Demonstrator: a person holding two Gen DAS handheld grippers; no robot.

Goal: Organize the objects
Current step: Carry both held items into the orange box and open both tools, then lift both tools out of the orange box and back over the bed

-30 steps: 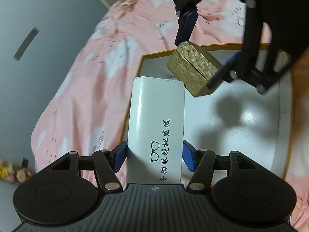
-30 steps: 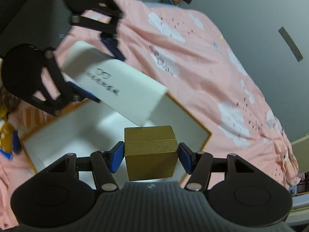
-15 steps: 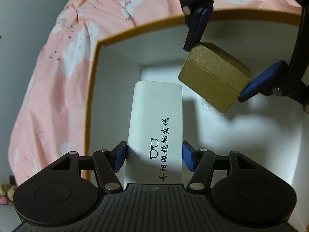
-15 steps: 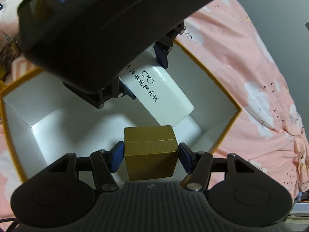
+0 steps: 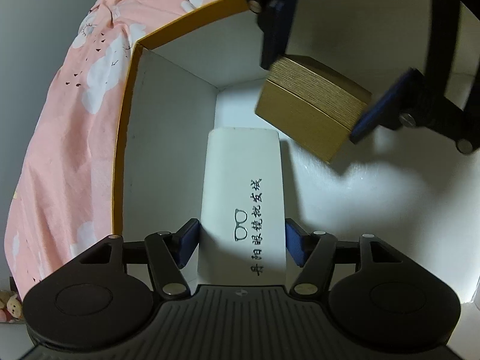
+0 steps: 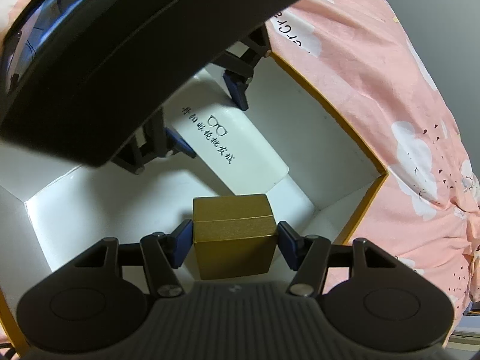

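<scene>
**White case and gold box, both inside the open carton**

Left hand-held gripper (image 5: 241,243): pointing steeply down into the carton. Its blue pads (image 5: 189,244) meet the two long sides of a white glasses case (image 5: 243,174), and no gap shows on either side. The jaws have just been opening a little, with the case between them. The case has black printed characters and a small spectacles outline on its upper face. It runs straight out from the jaws, with its far end low inside the carton, close to the corner where two white walls meet the floor. Whether that end touches the floor cannot be told.

Right hand-held gripper (image 6: 234,237): also pointing steeply down, pinching a gold box (image 6: 231,213) by two opposite faces, pads flat on it. A seam line runs round the box. In the left wrist view it hangs tilted above the carton floor, with a soft shadow below it. It is just beside the far end of the case and apart from it.

Carton (image 5: 126,114): white inside, with an orange-yellow rim. Both items are within its walls. The case lies along the wall nearer the rim corner, and the gold box is further toward the middle of the floor.

Around it: the carton sits on a bed with a pink cover (image 5: 75,120) printed with white clouds. Small plush toys (image 5: 10,307) show at the far lower edge of the left wrist view.
</scene>
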